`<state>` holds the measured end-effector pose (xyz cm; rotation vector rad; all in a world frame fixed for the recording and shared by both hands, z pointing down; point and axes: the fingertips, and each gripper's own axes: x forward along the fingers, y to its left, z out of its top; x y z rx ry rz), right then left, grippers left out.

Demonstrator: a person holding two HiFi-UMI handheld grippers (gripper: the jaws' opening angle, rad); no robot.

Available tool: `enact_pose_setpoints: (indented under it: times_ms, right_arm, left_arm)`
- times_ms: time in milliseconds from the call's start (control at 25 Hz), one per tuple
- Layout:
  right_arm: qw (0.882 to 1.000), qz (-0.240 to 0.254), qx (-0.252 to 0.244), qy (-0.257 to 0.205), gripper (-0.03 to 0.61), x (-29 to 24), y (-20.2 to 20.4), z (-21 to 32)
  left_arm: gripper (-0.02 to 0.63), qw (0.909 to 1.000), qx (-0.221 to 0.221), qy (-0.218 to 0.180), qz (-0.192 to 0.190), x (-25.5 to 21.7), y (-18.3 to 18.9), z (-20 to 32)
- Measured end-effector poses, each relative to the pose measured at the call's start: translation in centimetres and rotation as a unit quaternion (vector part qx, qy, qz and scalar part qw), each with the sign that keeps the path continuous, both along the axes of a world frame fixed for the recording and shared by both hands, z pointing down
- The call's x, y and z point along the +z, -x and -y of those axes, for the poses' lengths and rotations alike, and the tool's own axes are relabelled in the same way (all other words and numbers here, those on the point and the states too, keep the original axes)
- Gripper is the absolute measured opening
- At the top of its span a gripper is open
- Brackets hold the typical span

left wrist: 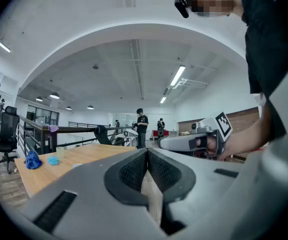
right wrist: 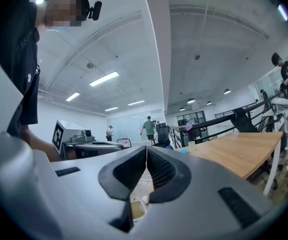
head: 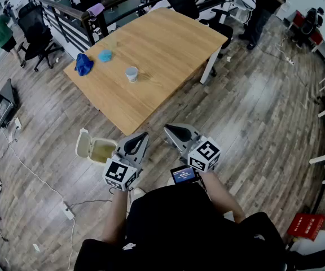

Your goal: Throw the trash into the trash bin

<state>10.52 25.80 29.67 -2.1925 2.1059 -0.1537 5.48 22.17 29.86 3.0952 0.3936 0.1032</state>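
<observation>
Open plank floor spreads right of the wooden table, whose near corner faces the person. The left gripper and right gripper are level, jaws pressed together on nothing. A white cup, a pale blue wad and a dark blue cloth sit near the table's left edge. The cream trash bin, lid up, stands on the floor just beside the left gripper.

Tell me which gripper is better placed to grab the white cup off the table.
Left, probably. The left gripper sits nearer the cup and right beside the open trash bin; the right gripper is farther to the side. Both are shut and empty.
</observation>
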Motion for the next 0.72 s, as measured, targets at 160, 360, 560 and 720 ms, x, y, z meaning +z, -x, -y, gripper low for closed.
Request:
enact_pose_setpoints:
  times_ms: [160,360,560,720]
  right_arm:
    - [1.0,0.017,-0.012,-0.002,-0.002,0.8,-2.2,-1.3]
    - [0.999,0.036,-0.007,0.002,-0.002,2.1,-5.4,-0.6]
    - [0.999,0.04,-0.027,0.012,-0.002,3.4,-7.4,4.1]
    - [0.998,0.034,-0.044,0.034,-0.002,4.2,-7.7,9.0]
  left_arm:
    - [0.008,0.9995,-0.029,0.007,0.007,0.9,-1.2,-1.0]
    - [0.009,0.998,-0.051,0.019,0.033,3.4,-2.2,-0.8]
    - [0.009,0.9966,-0.073,0.03,0.025,4.1,-4.1,3.9]
    - [0.009,0.9955,-0.08,0.052,0.002,3.4,-5.7,9.0]
